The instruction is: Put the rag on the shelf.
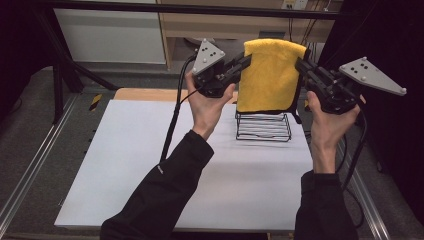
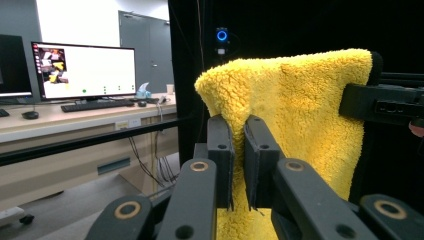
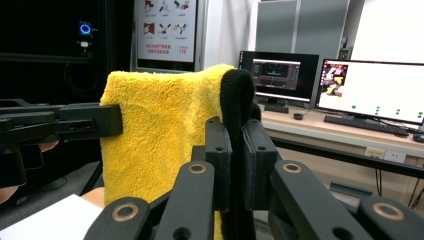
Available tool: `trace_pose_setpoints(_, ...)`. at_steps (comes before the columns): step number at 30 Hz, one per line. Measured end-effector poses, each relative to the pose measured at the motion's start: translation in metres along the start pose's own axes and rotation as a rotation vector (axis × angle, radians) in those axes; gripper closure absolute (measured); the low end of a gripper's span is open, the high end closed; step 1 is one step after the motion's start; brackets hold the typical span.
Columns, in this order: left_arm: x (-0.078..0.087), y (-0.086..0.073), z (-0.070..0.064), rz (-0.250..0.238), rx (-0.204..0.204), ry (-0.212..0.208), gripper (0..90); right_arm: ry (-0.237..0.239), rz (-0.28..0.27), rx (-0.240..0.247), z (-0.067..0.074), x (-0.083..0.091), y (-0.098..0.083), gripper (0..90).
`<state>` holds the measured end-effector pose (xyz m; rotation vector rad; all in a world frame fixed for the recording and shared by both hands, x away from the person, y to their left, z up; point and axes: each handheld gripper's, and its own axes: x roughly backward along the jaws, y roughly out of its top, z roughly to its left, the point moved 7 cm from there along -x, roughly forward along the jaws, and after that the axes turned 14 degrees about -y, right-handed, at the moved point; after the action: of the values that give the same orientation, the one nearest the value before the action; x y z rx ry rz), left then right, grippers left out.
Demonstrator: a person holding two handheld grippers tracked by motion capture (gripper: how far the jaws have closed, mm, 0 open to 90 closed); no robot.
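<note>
Each hand-held gripper, left (image 1: 244, 63) and right (image 1: 301, 65), is clamped on a top corner of the yellow towel (image 1: 270, 75), holding it spread in the air above the wire rack (image 1: 263, 126) on the table (image 1: 150, 165). This looks like the carrying step. The next move probably calls for lowering both corners evenly so the towel drapes over the rack.

No legible text anywhere. Poster (image 3: 166, 30) on the far wall has red pictograms and a line of digits, too small to read. Monitor (image 2: 83, 71) windows are blurred, nothing readable.
</note>
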<state>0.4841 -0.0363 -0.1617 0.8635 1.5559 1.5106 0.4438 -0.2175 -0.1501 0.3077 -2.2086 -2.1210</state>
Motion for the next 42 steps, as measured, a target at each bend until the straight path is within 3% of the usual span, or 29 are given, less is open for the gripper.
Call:
trace_pose_setpoints(11,-0.013,0.022,0.01,-0.021,-0.02,0.02,83.1,-0.025,-0.035,0.023,-0.009,-0.019,0.021,84.0)
trace_pose_setpoints(24,-0.033,0.037,0.023,-0.035,-0.033,0.045,83.1,-0.034,-0.058,-0.014,-0.025,-0.044,0.03,84.0)
trace_pose_setpoints(27,-0.039,0.039,0.028,-0.031,-0.053,0.055,83.1,-0.034,-0.063,-0.015,-0.028,-0.051,0.033,84.1)
trace_pose_setpoints(42,-0.056,0.034,0.055,-0.038,-0.067,0.078,83.1,-0.02,-0.066,-0.017,-0.041,-0.082,0.029,84.0)
